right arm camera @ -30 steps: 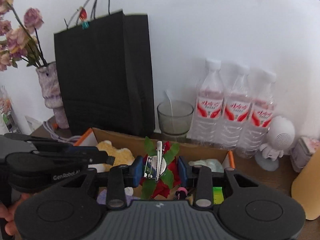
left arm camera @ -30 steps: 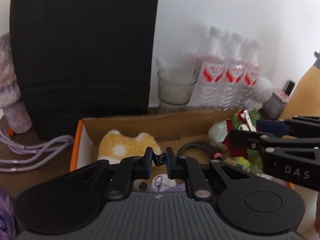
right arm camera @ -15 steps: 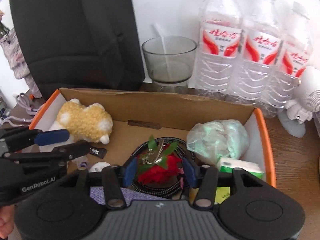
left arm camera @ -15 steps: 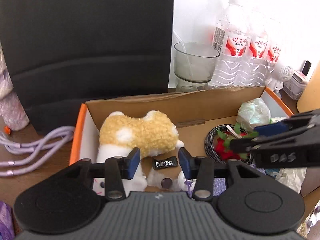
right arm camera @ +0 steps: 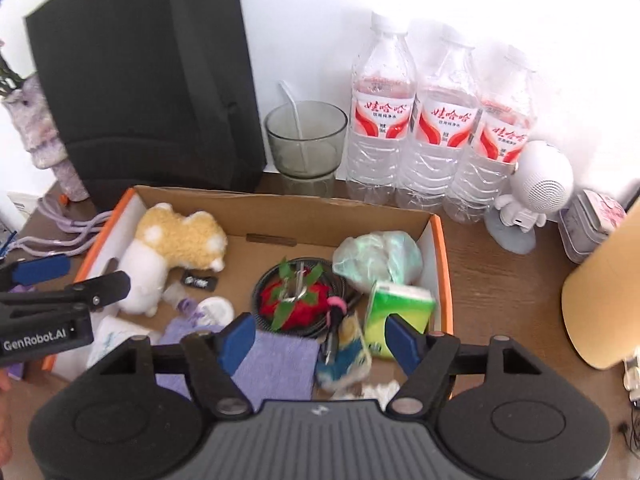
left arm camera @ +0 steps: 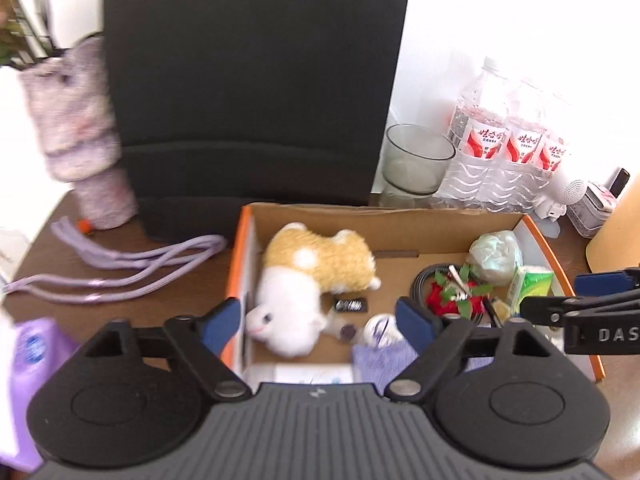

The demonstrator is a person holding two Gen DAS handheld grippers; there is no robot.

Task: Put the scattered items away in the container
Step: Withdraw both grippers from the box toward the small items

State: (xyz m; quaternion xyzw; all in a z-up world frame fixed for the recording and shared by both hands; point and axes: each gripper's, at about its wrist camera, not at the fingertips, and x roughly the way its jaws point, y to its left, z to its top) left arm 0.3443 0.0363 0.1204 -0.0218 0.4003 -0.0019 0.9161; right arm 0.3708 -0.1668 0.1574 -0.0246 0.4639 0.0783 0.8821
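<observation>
Container: orange-edged cardboard box (right arm camera: 440, 264) on brown wooden table (right arm camera: 500, 300), before black paper bag (right arm camera: 140, 80).
Inside: tan-and-white plush dog (right arm camera: 172, 248), red fabric flower clip (right arm camera: 296, 300), green tissue pack (right arm camera: 396, 312).
Left gripper (left arm camera: 320, 320): jaws opening, nothing between.
Right gripper (right arm camera: 320, 340): jaws opening, empty, above box.

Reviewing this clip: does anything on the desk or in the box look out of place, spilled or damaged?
Nothing spilled or damaged. The purple cord is sprawled loose on the desk left of the cardboard box, outside it, so it looks untidied. Inside the box, the plush dog and the red flower clip lie jumbled but contained.
</observation>
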